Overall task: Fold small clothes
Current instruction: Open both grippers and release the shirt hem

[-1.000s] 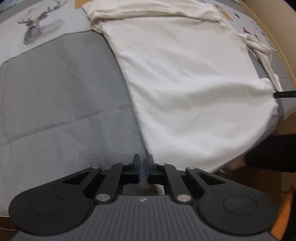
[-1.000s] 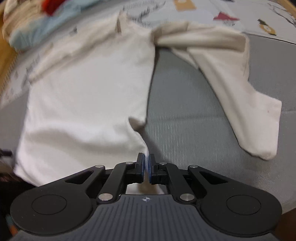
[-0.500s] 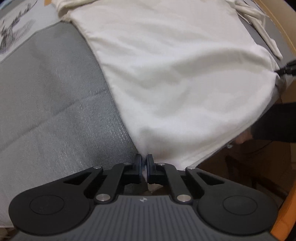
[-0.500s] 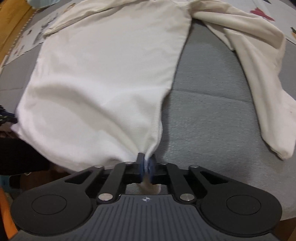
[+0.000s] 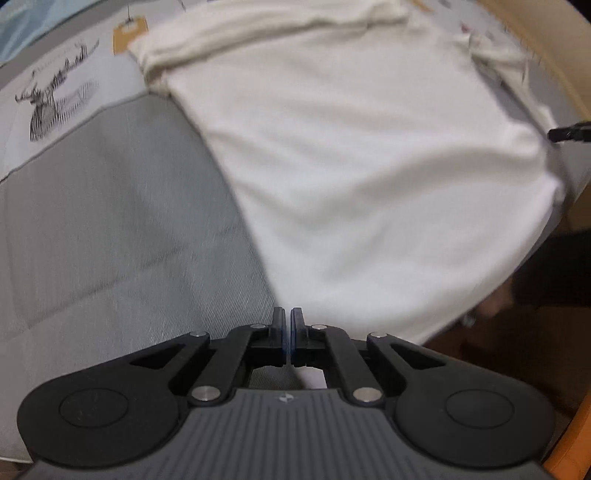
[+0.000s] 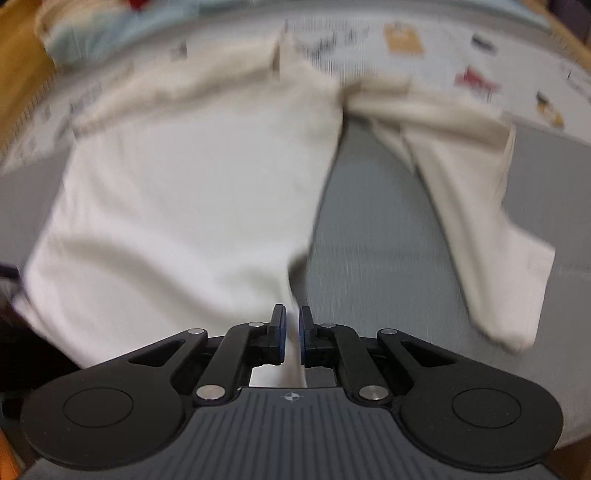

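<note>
Cream long-sleeved shirt [image 5: 362, 177] lies spread over a grey bed cover [image 5: 110, 229], body flat, hem toward the cameras and hanging a little past the near edge of the bed. Both views are motion-blurred. Left gripper [image 5: 287, 325]: jaws nearly together, only a thin slit between the pads, pinching the hem corner of the shirt; a scrap of cream cloth shows behind the jaws, above the gripper body. Right gripper [image 6: 291, 326]: jaws a narrow gap apart with a strip of the shirt [image 6: 177, 206] hem running down between the blue-lined pads [image 6: 282, 332], so cloth is held there too. In the left wrist view the tip of the right gripper [image 5: 569, 132] shows as a dark bar at the far right edge, beside the shirt's other hem corner. One sleeve [image 6: 476, 229] trails off to the right in the right wrist view, lying on the grey cover [image 6: 373, 258], cuff near the bed edge, apart from the shirt body. The other sleeve [image 5: 258, 40] is bunched along the shoulder line at the top of the left wrist view. Beyond the shirt lies a printed sheet [image 5: 55, 96] with a deer drawing, and a tan paper tag [image 5: 129, 33] sits near the shoulder. Light-blue fabric [image 6: 103, 33] is heaped at the far left corner in the right wrist view.
</note>
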`<move>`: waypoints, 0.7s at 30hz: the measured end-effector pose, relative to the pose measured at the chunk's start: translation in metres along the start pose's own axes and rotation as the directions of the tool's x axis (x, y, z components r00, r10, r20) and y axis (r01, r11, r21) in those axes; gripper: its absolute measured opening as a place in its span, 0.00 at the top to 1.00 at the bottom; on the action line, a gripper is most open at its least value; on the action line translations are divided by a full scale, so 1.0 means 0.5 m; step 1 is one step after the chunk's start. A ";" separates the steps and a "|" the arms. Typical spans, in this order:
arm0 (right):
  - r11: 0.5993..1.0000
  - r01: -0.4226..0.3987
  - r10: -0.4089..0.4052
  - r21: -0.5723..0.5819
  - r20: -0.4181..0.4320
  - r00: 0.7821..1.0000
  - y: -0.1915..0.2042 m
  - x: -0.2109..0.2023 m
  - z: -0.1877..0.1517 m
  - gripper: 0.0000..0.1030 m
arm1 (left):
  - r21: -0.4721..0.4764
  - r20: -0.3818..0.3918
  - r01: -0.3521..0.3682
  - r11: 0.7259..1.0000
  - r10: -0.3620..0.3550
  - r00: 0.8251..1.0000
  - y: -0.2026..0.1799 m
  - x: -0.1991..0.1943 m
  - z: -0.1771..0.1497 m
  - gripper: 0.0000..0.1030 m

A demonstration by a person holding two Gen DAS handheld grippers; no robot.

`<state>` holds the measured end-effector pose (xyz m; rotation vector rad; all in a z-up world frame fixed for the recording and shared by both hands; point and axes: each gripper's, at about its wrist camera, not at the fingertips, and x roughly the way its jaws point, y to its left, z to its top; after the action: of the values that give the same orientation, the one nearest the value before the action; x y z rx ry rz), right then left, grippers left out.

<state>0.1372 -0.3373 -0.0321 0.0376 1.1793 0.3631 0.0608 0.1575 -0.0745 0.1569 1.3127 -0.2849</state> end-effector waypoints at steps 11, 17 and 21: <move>0.971 0.090 -0.096 -0.220 -0.018 0.995 0.083 0.056 0.011 0.74 | 0.156 -0.029 -0.113 0.981 0.119 0.992 -0.057 0.053 0.002 0.87; 0.978 0.174 -0.137 -0.115 0.275 0.952 0.097 -0.005 0.061 0.74 | 0.036 0.182 -0.172 0.984 0.163 0.970 -0.045 -0.007 0.045 0.64; 0.978 0.209 -0.179 -0.012 0.472 0.863 0.099 -0.046 0.094 0.62 | -0.060 0.330 -0.226 0.972 0.233 0.915 -0.047 -0.045 0.079 0.46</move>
<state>0.1593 -0.2898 0.0172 -0.0475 0.6797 0.1946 0.0856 0.1271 -0.0417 0.2330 0.9472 -0.0905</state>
